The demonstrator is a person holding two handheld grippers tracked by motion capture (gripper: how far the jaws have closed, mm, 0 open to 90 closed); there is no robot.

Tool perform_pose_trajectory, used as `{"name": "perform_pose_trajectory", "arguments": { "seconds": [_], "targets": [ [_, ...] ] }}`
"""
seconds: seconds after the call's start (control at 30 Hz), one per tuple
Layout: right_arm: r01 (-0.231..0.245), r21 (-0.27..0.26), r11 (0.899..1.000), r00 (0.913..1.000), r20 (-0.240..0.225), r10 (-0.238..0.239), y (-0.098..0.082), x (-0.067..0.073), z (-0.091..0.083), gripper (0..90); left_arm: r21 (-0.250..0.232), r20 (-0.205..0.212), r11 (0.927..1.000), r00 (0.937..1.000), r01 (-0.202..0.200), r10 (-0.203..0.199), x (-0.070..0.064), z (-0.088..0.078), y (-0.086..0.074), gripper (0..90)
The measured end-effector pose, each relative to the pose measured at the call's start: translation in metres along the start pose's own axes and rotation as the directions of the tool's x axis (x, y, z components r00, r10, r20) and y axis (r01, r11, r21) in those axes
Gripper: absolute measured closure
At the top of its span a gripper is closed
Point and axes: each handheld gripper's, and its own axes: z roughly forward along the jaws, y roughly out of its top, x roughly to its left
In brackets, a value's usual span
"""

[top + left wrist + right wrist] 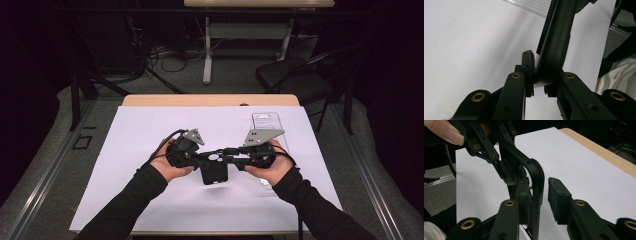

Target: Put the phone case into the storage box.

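Observation:
A black phone case (215, 172) hangs above the white sheet (140, 150), held between both hands. My left gripper (206, 159) reaches in from the left and is shut on the case's edge; in the left gripper view the case (556, 37) rises from between its pads (527, 65). My right gripper (227, 153) comes from the right. In the right gripper view the curved rim of the case (536, 175) stands between its jaws, close against the left one, while a gap separates it from the right pad (556, 195). The left gripper (499, 162) grips the case's far end there.
A clear plastic package (265, 122) lies on the sheet at the back right, and its ribbed edge (531, 6) shows in the left gripper view. The wooden table edge (210, 100) runs along the back. A black chair (292, 75) stands behind the table.

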Motion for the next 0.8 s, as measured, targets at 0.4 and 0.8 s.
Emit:
{"name": "perform_pose_trajectory", "arguments": {
  "seconds": [0.4,0.8],
  "targets": [
    [-0.01,0.011,1.0,1.0,0.0,0.01,0.0017,0.0022,0.0002,76.8,0.003,0.005,1.0,1.0,-0.002,0.002,-0.0036,0.0011,0.0005,81.4],
    [-0.011,0.014,1.0,0.9999,0.009,0.011,0.0016,0.0035,-0.0025,79.8,0.003,0.004,1.0,1.0,-0.004,0.004,-0.0043,0.0007,0.001,81.4]
  ]
}}
